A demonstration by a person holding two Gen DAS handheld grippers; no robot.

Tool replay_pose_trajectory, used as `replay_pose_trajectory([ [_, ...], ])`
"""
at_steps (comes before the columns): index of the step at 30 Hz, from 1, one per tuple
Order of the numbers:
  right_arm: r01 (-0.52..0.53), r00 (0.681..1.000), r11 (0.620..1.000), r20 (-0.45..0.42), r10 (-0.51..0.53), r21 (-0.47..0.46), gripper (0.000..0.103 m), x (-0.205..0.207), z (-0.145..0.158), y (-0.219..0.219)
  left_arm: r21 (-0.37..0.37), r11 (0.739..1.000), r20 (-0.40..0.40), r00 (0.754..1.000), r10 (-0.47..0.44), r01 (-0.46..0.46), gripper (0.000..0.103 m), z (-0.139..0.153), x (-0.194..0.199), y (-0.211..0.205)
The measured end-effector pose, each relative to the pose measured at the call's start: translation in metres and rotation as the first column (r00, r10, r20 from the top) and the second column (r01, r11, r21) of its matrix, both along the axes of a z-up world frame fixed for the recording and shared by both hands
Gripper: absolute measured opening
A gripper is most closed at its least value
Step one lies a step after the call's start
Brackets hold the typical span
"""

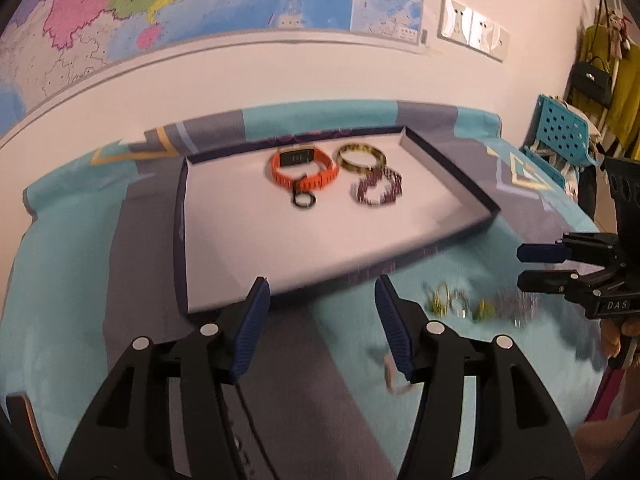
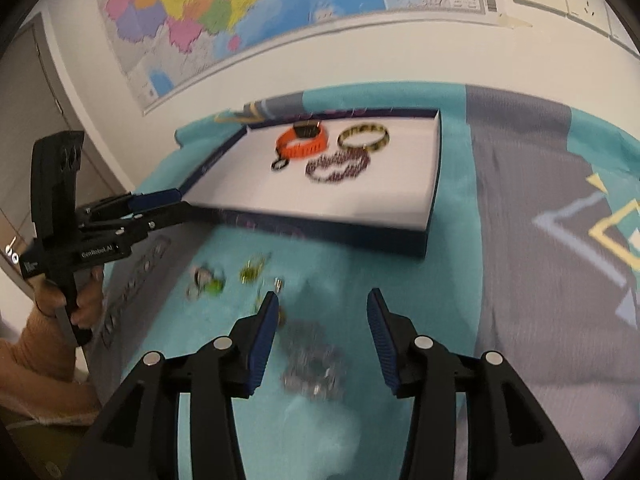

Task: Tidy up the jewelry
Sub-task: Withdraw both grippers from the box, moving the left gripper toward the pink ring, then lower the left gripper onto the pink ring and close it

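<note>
Four pieces lie in the tray [image 1: 452, 168]; left gripper [image 1: 320, 320] and right gripper [image 2: 322, 334] both gape empty.

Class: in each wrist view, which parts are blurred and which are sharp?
Left wrist view: left tongs sharp; small loose jewelry on the cloth smeared, tray edges soft. Right wrist view: right tongs sharp; silvery chain pile smeared; wall map bowed.

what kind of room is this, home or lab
Most likely a room in a home, perhaps a bedroom or study. A large coloured wall map hangs above a table under a patterned teal cloth, and a black handbag hangs beside yellow clothing at the side.
</note>
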State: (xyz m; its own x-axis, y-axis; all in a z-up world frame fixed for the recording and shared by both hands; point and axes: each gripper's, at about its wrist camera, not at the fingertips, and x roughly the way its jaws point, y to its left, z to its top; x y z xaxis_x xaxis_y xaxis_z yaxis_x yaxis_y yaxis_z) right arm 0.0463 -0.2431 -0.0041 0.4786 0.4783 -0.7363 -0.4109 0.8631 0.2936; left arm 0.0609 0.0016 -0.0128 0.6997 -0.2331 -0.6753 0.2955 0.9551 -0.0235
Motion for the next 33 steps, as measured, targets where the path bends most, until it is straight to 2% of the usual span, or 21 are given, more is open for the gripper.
replay_pose_trajectory([
  [3, -0.015, 1.0, 1.0, -0.01, 0.015, -0.009, 0.049, -0.008, -0.005, 0.001, 0.021, 0.999, -0.01, 1.0, -0.027, 0.028, 0.054, -0.006, -0.014, 0.0],
  [9, -0.01, 1.0, 0.999, -0.015, 0.009, -0.038, 0.052, -0.018, -0.012, 0.002, 0.044, 0.992, -0.043, 0.992, -0.12, 0.122, 0.054, -0.021, -0.035, -0.015],
  [17, 0.003, 1.0, 0.999, -0.004, -0.003, -0.048, 0.058, -0.024, -0.015, 0.005, 0.059, 0.982, -0.074, 0.982, -0.172, 0.177, 0.053, -0.036, -0.034, -0.035],
  [25, 0.002, 1.0, 0.998, 0.008, -0.002, -0.057, 0.063, -0.025, -0.015, 0.009, 0.055, 0.982, -0.095, 0.98, -0.174, 0.18, 0.036, -0.04, -0.027, -0.04],
  [27, 0.003, 1.0, 0.998, 0.008, -0.002, -0.055, 0.063, -0.024, -0.015, 0.008, 0.045, 0.981, -0.097, 0.978, -0.183, 0.188, 0.021, -0.04, -0.028, -0.04],
  [33, 0.0, 1.0, 0.998, 0.014, 0.001, -0.062, 0.063, -0.025, -0.015, 0.009, 0.03, 0.983, -0.101, 0.979, -0.175, 0.179, 0.02, -0.04, -0.033, -0.038],
])
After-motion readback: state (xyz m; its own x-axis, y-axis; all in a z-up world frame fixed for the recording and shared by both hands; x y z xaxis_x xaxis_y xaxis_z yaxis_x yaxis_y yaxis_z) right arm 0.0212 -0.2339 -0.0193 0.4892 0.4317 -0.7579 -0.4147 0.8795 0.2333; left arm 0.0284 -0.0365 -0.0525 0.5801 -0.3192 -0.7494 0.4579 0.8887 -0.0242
